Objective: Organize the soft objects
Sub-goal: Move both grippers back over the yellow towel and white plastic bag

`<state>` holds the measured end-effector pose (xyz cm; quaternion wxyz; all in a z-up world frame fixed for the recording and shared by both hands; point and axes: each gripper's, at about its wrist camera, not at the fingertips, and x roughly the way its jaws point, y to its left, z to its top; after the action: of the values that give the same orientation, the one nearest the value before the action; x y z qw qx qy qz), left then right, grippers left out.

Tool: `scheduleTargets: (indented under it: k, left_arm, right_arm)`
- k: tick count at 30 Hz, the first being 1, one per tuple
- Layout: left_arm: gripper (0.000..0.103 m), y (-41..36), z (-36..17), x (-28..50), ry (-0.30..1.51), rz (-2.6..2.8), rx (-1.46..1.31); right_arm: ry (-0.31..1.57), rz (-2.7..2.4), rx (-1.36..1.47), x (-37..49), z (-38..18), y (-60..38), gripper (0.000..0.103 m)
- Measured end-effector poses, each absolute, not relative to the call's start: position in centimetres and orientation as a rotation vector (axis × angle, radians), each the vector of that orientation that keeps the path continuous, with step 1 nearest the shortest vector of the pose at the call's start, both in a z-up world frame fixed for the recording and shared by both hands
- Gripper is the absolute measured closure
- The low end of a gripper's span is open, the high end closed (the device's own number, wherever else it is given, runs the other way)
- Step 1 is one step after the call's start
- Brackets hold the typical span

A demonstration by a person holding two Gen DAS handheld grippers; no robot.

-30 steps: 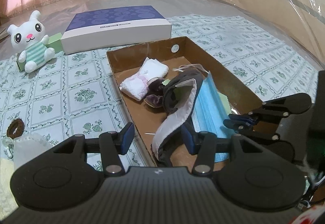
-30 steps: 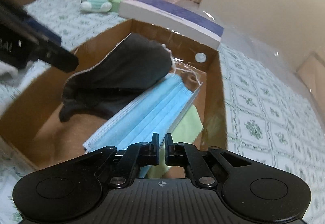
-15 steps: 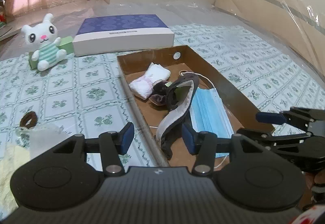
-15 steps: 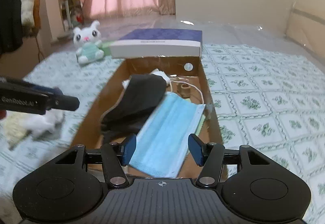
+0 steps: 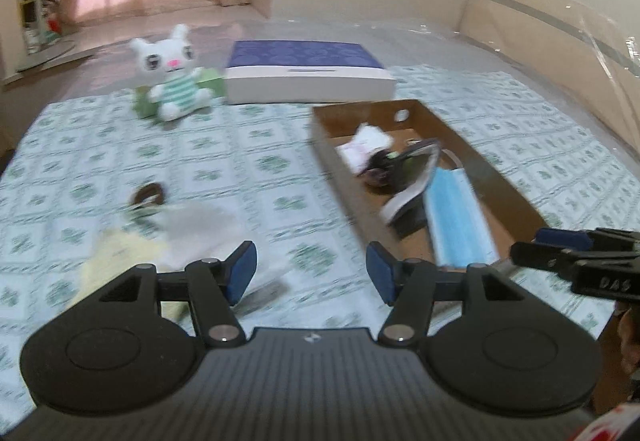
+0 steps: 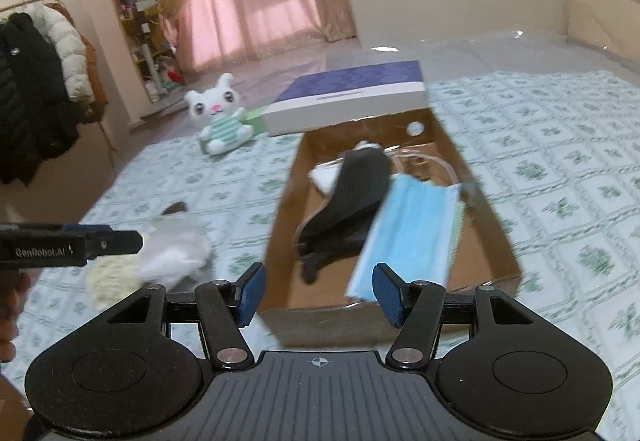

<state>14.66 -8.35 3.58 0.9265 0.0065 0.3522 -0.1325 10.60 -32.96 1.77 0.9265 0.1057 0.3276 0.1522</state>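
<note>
Both claws, my left claw [image 5: 311,273] and right claw [image 6: 318,295], gape empty; the left has just been widening. Blue mask [image 6: 412,229] and dark cloth [image 6: 352,201] sit in the cardboard box [image 6: 496,237] mid-frame; white cloth [image 5: 200,225] waits lower left on the bed.

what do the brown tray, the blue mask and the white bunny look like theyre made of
Brown tray: corrugated cardboard by its look, matte brown, with thin folded walls.
Blue mask: thin nonwoven fabric, probably; matte, with pleat lines along it and a white ear loop at its far end.
White bunny: plush fabric, soft and rounded, with a green striped body; motion blur hides the pile.
</note>
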Motion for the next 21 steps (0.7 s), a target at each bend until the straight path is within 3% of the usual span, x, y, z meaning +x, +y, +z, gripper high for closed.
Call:
scheduleTargets:
  k: [21]
  left_arm:
    - [0.042,5.2,1.7,7.4,0.787,0.039,-0.028]
  right_arm:
    - [0.744,0.549,0.142,10.5,-0.1,-21.7,0.044]
